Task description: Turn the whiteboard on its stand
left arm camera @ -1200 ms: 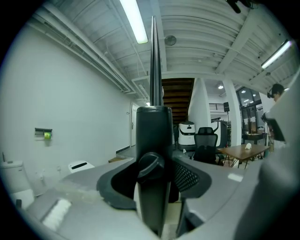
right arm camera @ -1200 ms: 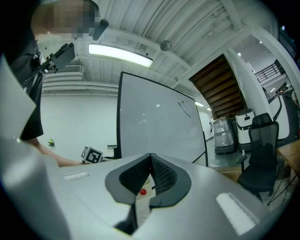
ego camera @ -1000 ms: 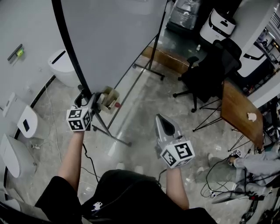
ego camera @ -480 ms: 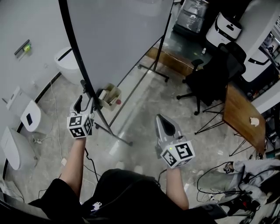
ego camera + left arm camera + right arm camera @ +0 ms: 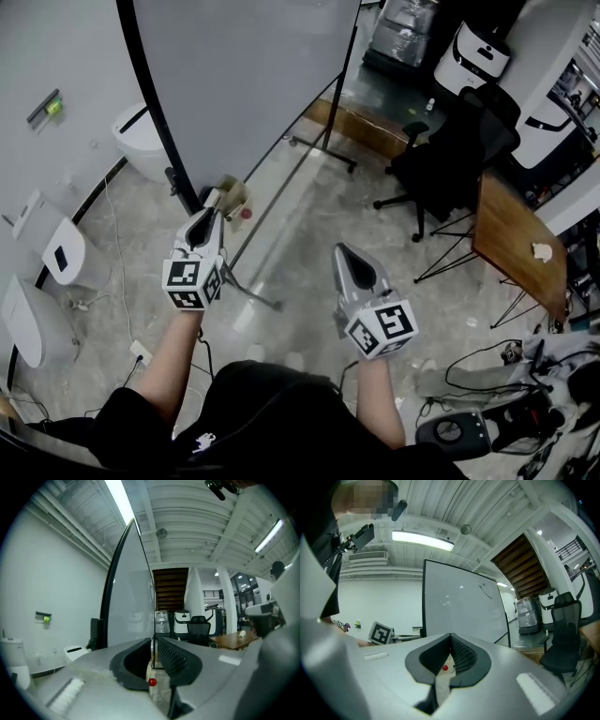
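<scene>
While your left gripper [image 5: 204,225] hangs just short of the whiteboard [image 5: 244,75], near its black frame [image 5: 150,103], its jaws are closing with nothing between them and only a narrow gap left. If they finish shutting out here, you have no hold on the board, and a push with the bare tips is likely to skid off the frame. Your right gripper [image 5: 345,255] is closed and empty, well apart from the board, so it cannot steady anything.

The whiteboard stands tall on its stand ahead of you, toward your left. An office chair [image 5: 450,159] sits beyond its far side, and a hard swing could carry that edge into it. Watch the stand's floor leg [image 5: 251,292] below your left gripper and the small box [image 5: 234,199] beside it. If you drag the stand, it could knock the box over.
</scene>
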A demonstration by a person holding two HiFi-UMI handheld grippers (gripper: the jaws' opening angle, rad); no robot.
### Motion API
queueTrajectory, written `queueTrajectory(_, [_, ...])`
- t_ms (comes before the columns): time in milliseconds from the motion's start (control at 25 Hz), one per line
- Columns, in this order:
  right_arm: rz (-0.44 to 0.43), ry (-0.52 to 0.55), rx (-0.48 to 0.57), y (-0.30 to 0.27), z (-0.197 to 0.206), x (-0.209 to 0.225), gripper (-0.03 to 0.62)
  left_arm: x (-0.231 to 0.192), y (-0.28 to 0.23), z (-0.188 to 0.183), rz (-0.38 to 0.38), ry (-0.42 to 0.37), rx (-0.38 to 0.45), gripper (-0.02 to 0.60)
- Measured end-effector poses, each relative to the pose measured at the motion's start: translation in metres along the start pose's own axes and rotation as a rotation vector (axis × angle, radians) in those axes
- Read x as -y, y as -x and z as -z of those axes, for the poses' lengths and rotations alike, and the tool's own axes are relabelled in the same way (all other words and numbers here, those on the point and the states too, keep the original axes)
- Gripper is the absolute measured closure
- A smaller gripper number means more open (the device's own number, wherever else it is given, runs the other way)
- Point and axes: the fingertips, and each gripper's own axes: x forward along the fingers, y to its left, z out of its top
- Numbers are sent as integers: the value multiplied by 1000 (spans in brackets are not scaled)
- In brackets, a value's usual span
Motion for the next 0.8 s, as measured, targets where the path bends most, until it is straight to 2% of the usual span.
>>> queueTrajectory(200, [16, 13, 0, 8, -2, 0, 585, 49, -7, -2, 100, 10, 5, 577])
queueTrajectory(520, [52, 48, -11, 16, -4, 0, 586, 90, -6, -23, 203, 36, 46, 577])
queueTrajectory(800, [67, 48, -7, 17, -7, 0, 586, 107, -4, -34, 250, 24, 60, 577])
